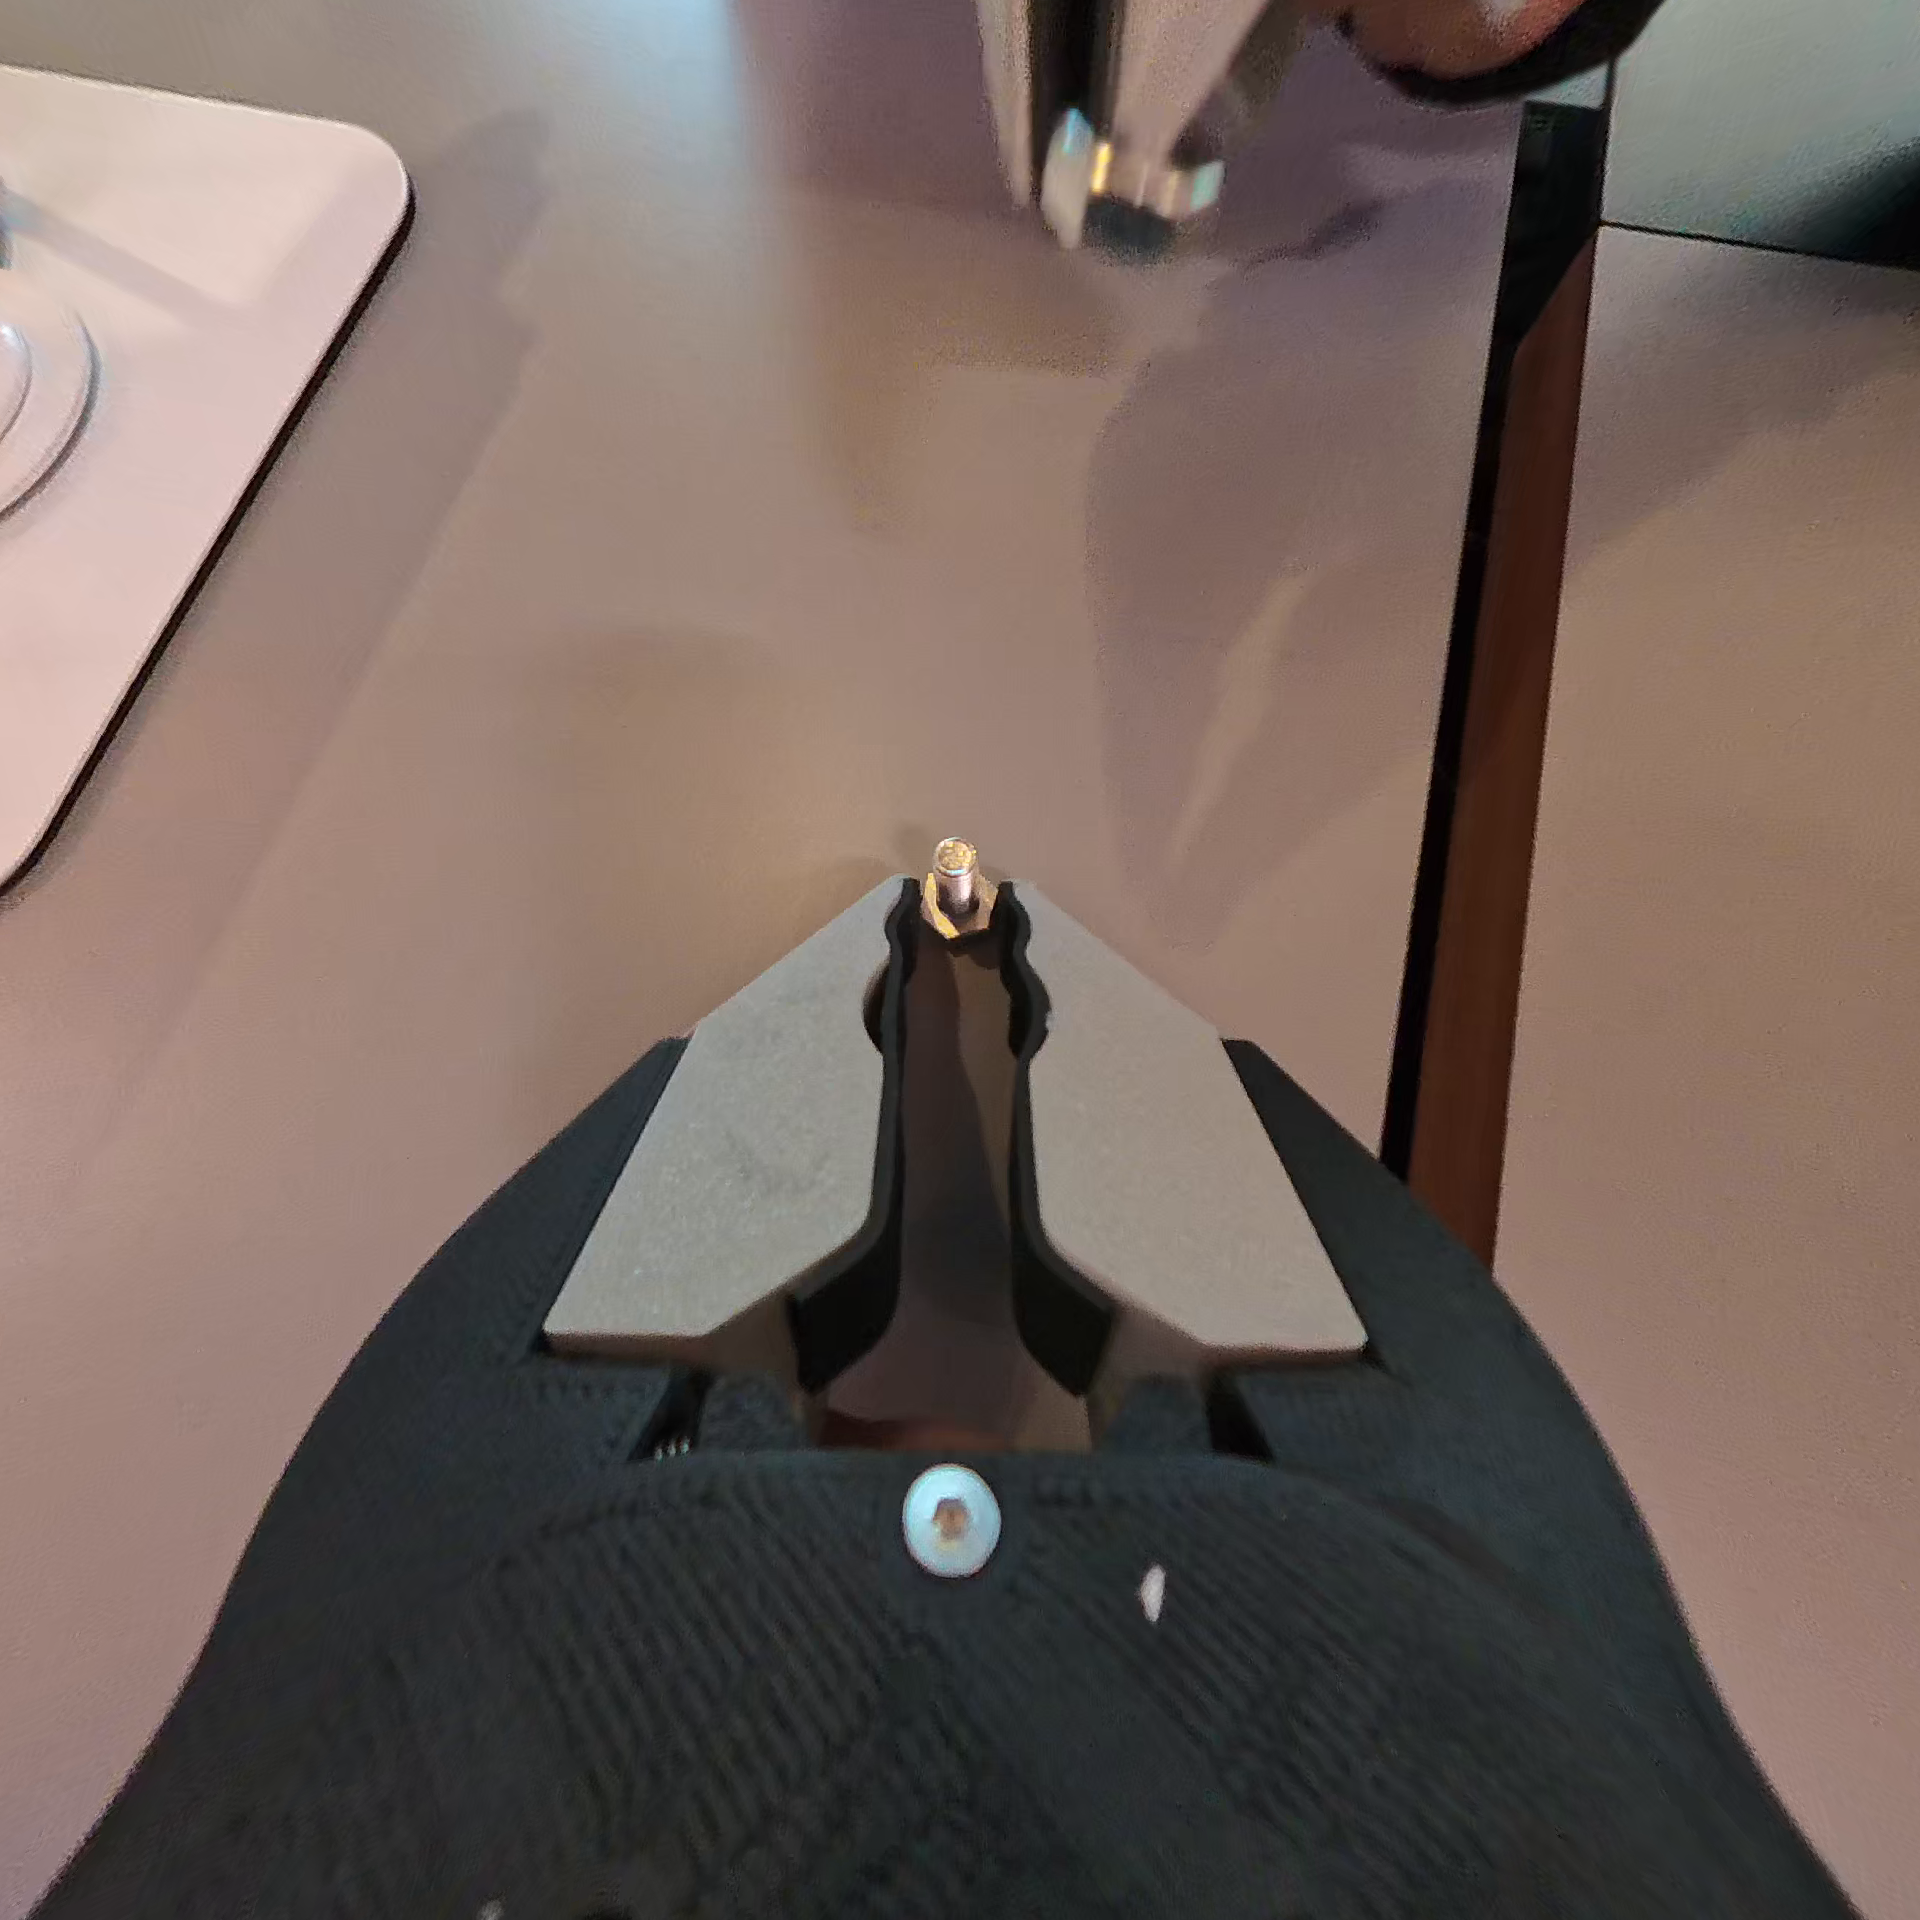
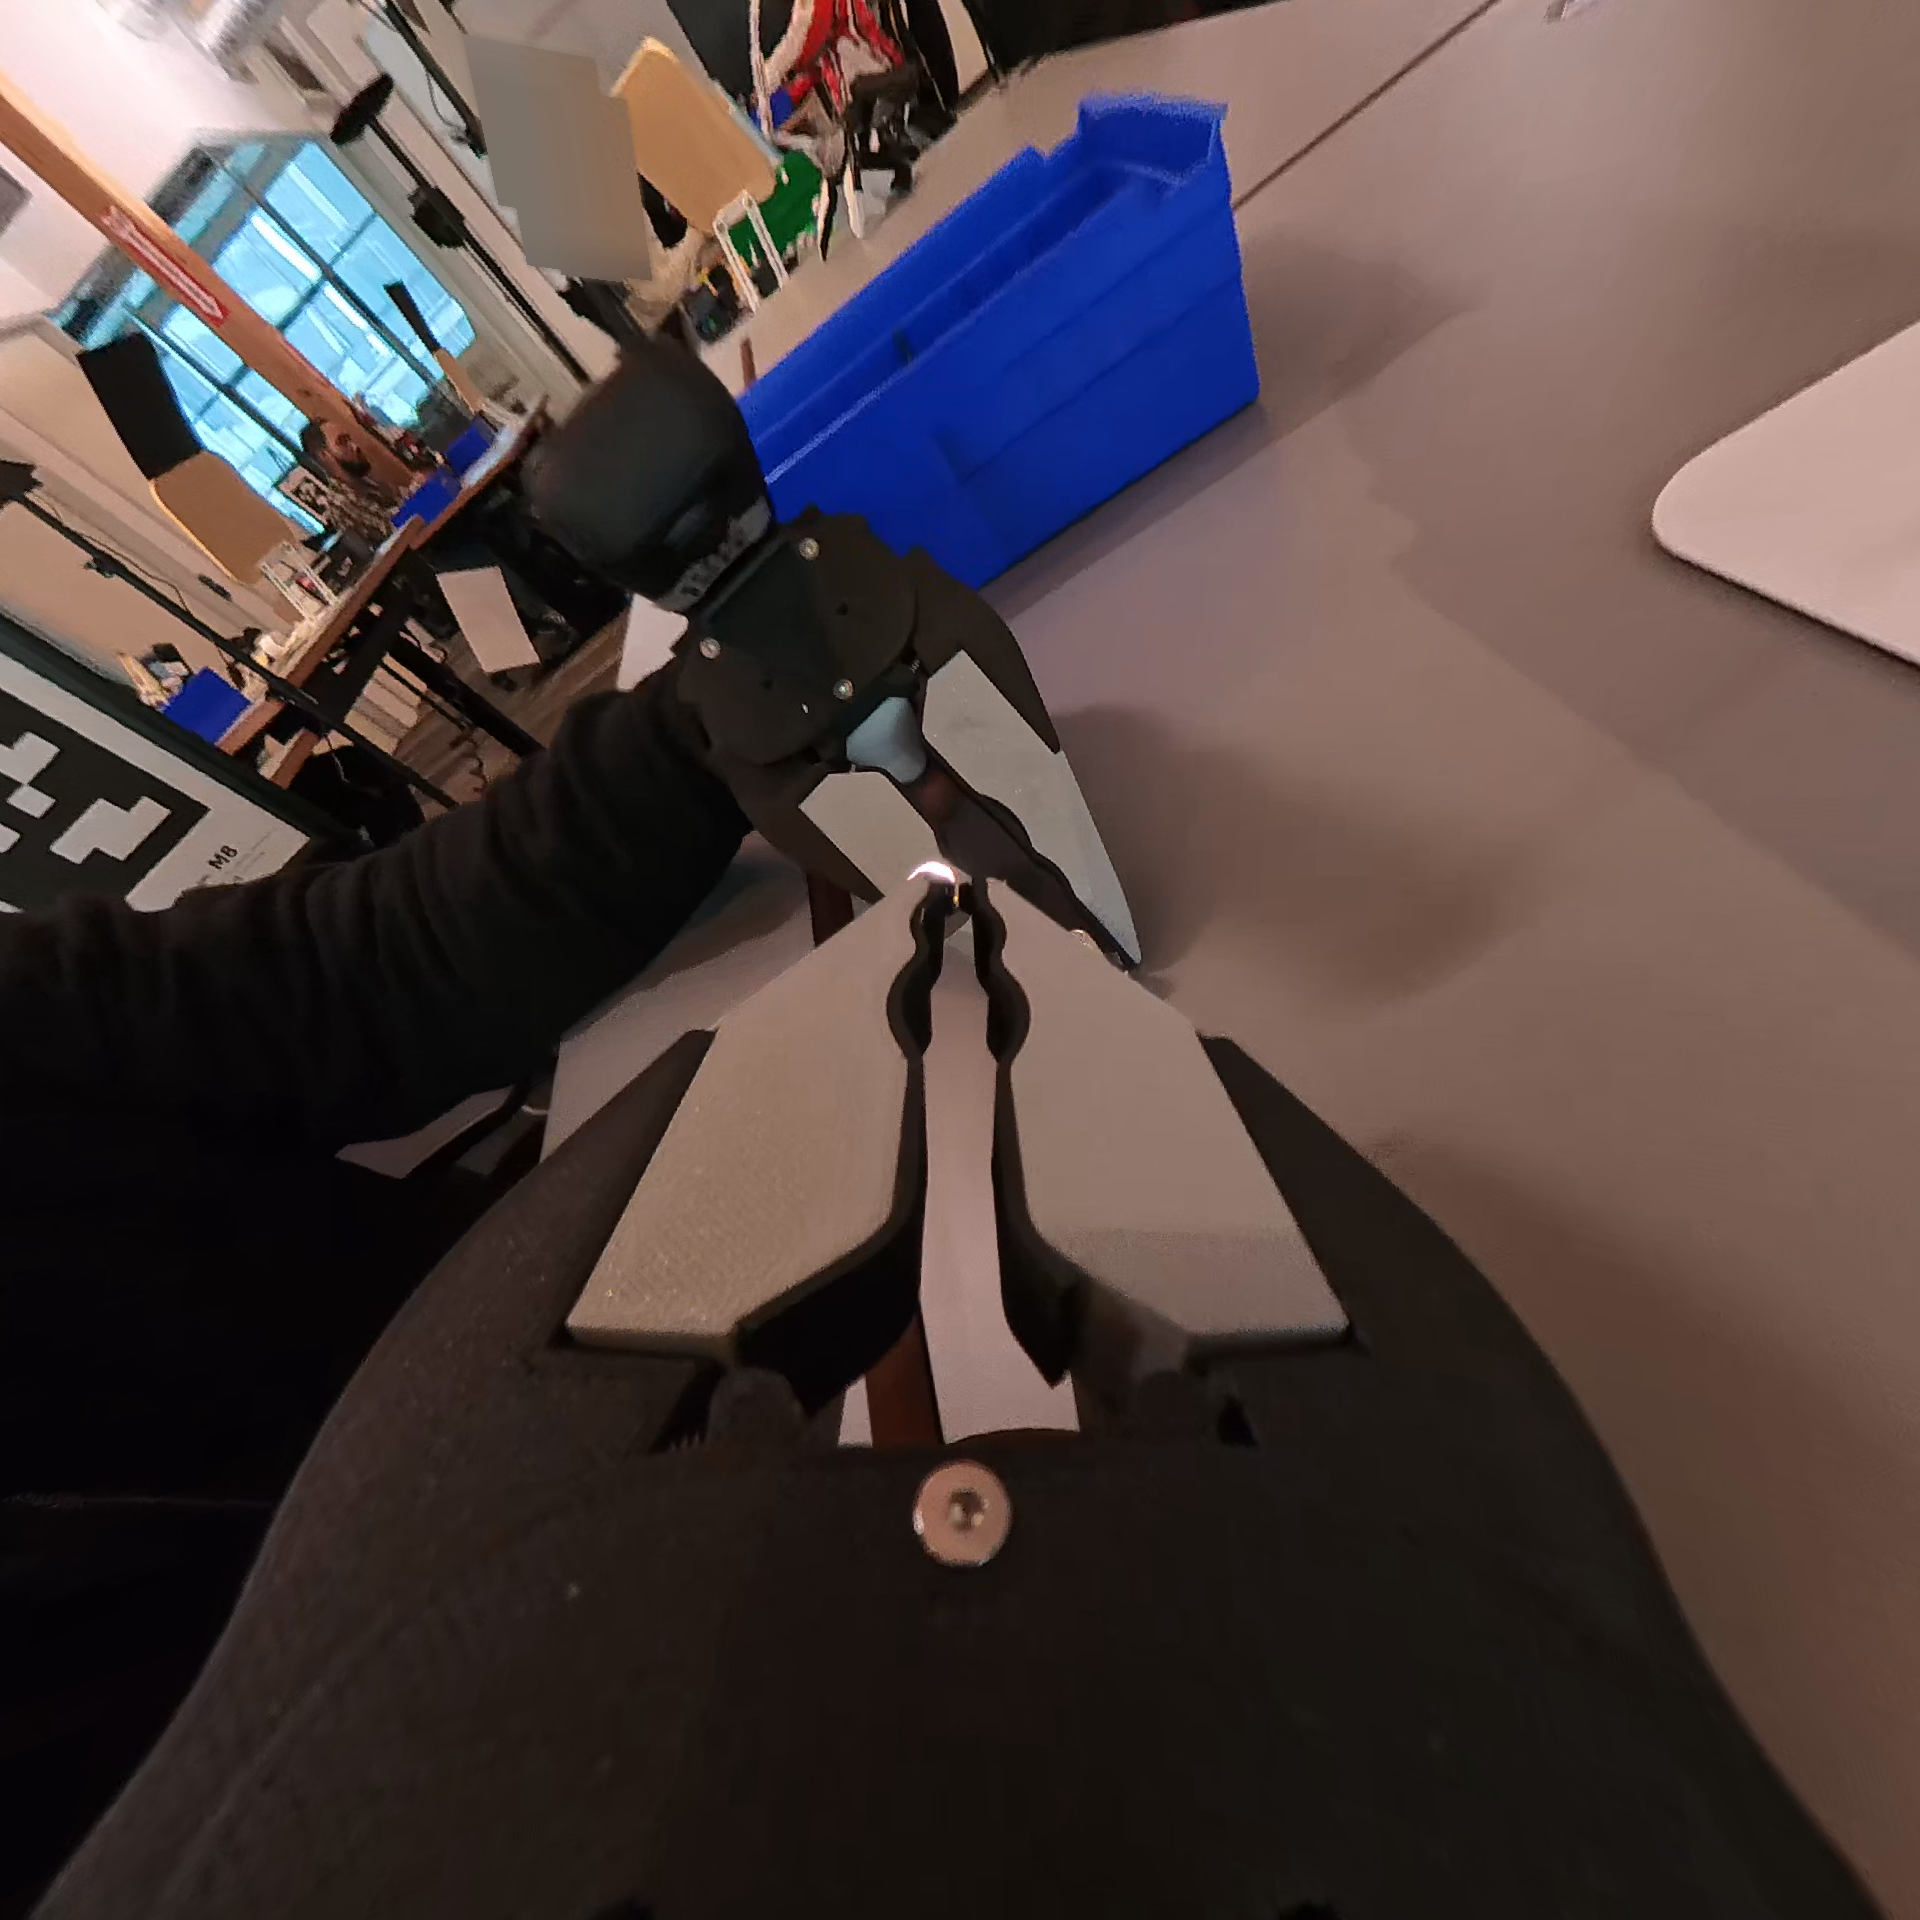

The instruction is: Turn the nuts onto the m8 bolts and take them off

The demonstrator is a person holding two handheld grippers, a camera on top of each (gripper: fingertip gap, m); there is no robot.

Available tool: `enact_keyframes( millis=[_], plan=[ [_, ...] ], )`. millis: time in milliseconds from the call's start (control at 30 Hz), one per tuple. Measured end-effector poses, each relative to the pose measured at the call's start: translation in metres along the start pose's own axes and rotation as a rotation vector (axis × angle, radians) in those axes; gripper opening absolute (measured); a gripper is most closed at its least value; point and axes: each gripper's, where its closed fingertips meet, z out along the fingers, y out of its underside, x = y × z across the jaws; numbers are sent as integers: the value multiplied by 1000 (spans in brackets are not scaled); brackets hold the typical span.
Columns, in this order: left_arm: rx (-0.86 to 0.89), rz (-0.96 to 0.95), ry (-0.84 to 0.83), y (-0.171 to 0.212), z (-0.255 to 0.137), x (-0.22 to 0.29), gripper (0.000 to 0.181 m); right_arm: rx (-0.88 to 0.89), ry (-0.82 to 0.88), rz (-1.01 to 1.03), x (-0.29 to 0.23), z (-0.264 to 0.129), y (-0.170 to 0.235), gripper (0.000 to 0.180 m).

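Note:
In the left wrist view my left gripper (image 1: 958, 902) is shut on the head of a small bolt (image 1: 954, 871). The bolt's threaded shaft sticks out past the fingertips, above the tabletop. My right gripper (image 1: 1127, 203) hangs blurred at the top of that view, well beyond the bolt, with a shiny metal nut (image 1: 1081, 171) between its tips. In the right wrist view my right gripper (image 2: 951, 906) is shut on a small shiny nut (image 2: 932, 873), mostly hidden by the fingers. The left gripper (image 2: 1122, 945) sits just behind it, held by a black-sleeved arm.
A blue plastic bin (image 2: 1039, 343) stands at the back of the grey table (image 1: 727, 520). A pale rounded board (image 1: 177, 364) (image 2: 1818, 520) lies to one side with a clear glass object (image 1: 31, 405) on it. A dark gap (image 1: 1496, 623) separates two tabletops. Across from one pair of fingers to the other is roughly 10 cm.

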Motion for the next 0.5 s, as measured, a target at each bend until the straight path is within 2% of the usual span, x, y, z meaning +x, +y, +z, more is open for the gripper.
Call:
enact_keyframes(
  millis=[67,200,500],
  plan=[
    [1,17,7,-5,5,5,13,-49,23,7,6,7,10,2],
    [1,25,25,-6,7,11,13,-164,176,-43,34,9,31,2],
    [1,-10,47,-5,5,12,13,-344,231,38,55,19,71,3]
  ],
)
